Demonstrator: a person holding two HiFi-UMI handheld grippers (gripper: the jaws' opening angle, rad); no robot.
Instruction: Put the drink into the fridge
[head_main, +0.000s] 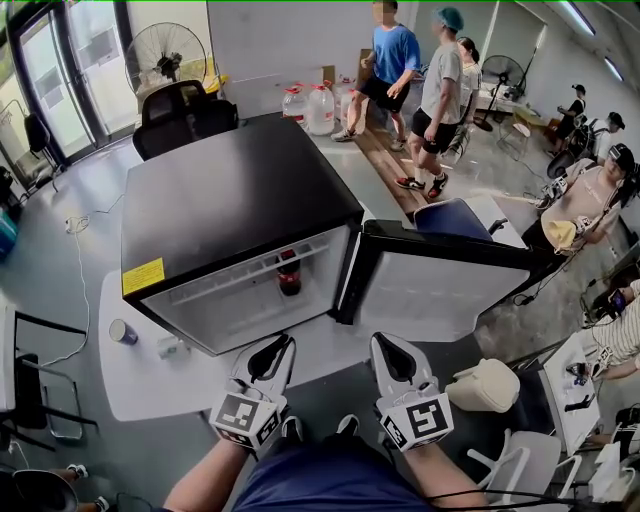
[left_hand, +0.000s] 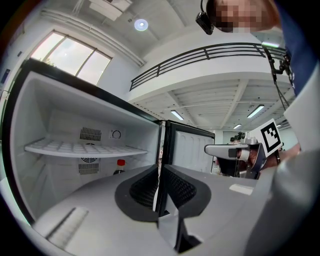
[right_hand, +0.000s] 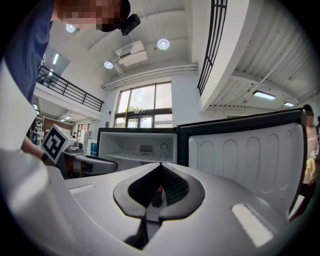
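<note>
Drink (head_main: 289, 272) stands upright inside fridge (head_main: 230, 190), below shelf. Left gripper (head_main: 282, 343) and right gripper (head_main: 384, 342) both closed, empty, just outside fridge opening. Placement looks done. Fridge door (head_main: 440, 290) wide open; closing probably left.

We can read no words or numbers. Yellow sticker (head_main: 143, 276) on fridge (head_main: 230, 200) top: print too small. Drink (head_main: 289, 272) label: unreadable. Left gripper (head_main: 283, 341) and right gripper (head_main: 381, 340) cubes carry square coded markers only.
</note>
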